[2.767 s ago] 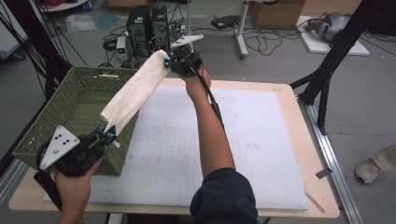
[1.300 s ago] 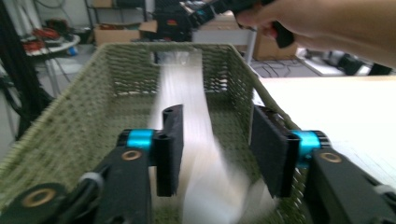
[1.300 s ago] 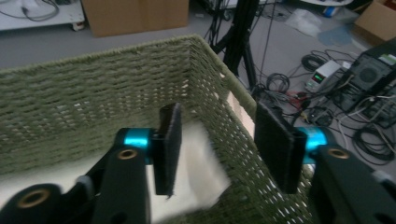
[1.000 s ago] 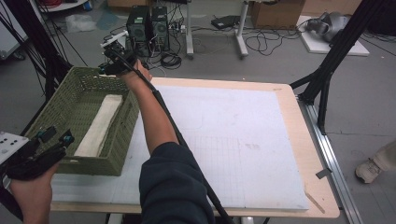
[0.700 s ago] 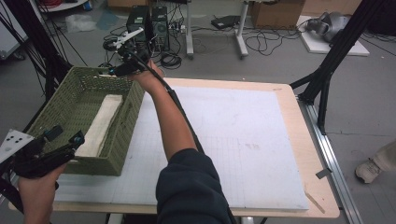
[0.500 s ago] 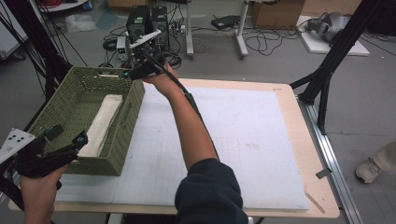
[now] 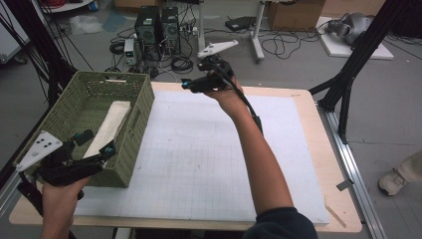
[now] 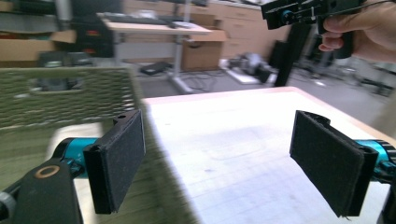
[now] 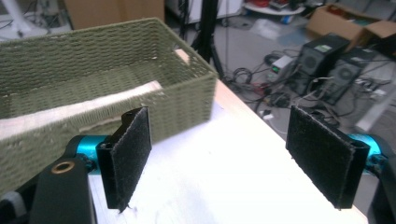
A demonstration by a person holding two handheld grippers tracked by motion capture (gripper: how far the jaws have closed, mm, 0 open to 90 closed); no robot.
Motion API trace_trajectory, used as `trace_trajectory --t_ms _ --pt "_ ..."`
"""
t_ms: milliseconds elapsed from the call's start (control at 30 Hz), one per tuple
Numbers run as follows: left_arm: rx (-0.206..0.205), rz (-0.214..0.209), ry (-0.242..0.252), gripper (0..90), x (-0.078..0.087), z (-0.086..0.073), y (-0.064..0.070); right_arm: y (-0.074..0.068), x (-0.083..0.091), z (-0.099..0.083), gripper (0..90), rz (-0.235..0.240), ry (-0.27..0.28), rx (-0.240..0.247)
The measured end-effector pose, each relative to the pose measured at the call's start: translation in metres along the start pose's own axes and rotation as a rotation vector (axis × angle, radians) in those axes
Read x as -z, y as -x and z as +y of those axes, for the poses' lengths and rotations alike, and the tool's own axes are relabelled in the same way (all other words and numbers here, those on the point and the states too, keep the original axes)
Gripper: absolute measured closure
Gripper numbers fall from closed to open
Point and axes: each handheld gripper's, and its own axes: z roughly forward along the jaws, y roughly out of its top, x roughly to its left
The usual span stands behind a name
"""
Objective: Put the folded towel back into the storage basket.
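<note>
High view has the left gripper (image 7: 94, 144) spread empty at the green basket's (image 7: 137, 124) near corner, the folded cloth (image 7: 109, 124) lying just beyond inside, the right gripper (image 7: 191, 84) spread farther off; a careless swing might knock that basket.

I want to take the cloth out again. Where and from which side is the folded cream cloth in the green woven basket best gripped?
Probably from above, at the near end of the folded cream cloth. It lies long and flat along the green woven basket's floor, and the walls bar any sideways approach.
</note>
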Motion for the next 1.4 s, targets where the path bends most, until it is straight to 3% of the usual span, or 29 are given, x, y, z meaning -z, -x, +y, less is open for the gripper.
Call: trace_trajectory --t_ms 133,233,300,500,600,667,800,933,1067,1167,1233,1400 --pt "-0.013 -0.091 0.0 18.4 -0.016 0.001 0.015 0.007 0.04 -0.021 20.4 -0.057 0.016 -0.012" --pt "-0.015 -0.17 -0.002 18.4 -0.031 -0.001 0.027 0.013 0.071 -0.044 20.3 -0.098 0.02 -0.032" --pt "-0.021 -0.201 -0.006 18.7 -0.042 -0.005 0.033 0.015 0.091 -0.063 20.3 -0.119 0.02 -0.05" --pt "-0.068 -0.297 -0.038 19.3 -0.075 -0.016 0.054 0.011 0.145 -0.132 20.2 -0.211 -0.022 -0.065" --pt "-0.104 -0.337 -0.025 19.4 -0.09 -0.023 0.066 0.004 0.167 -0.169 20.1 -0.264 -0.004 -0.089" --pt "-0.117 -0.361 -0.049 20.1 -0.1 -0.029 0.073 -0.004 0.179 -0.193 18.8 -0.298 0.007 -0.121" --pt "-0.113 -0.396 -0.083 21.2 -0.115 -0.044 0.08 -0.024 0.194 -0.233 18.1 -0.369 -0.013 -0.136" --pt "-0.095 -0.417 -0.1 18.1 -0.126 -0.058 0.082 -0.042 0.203 -0.26 16.5 -0.385 0.006 -0.18" --pt "-0.107 -0.41 -0.11 17.8 -0.132 -0.07 0.086 -0.054 0.209 -0.282 16.5 -0.398 0.018 -0.212" --pt "-0.111 -0.409 -0.111 17.8 -0.134 -0.076 0.087 -0.055 0.209 -0.288 16.5 -0.393 -0.003 -0.215" --pt "-0.119 -0.404 -0.114 17.8 -0.134 -0.077 0.088 -0.055 0.21 -0.287 16.4 -0.415 0.015 -0.221" --pt "-0.123 -0.391 -0.117 17.8 -0.132 -0.079 0.087 -0.053 0.208 -0.29 16.4 -0.41 0.01 -0.219"
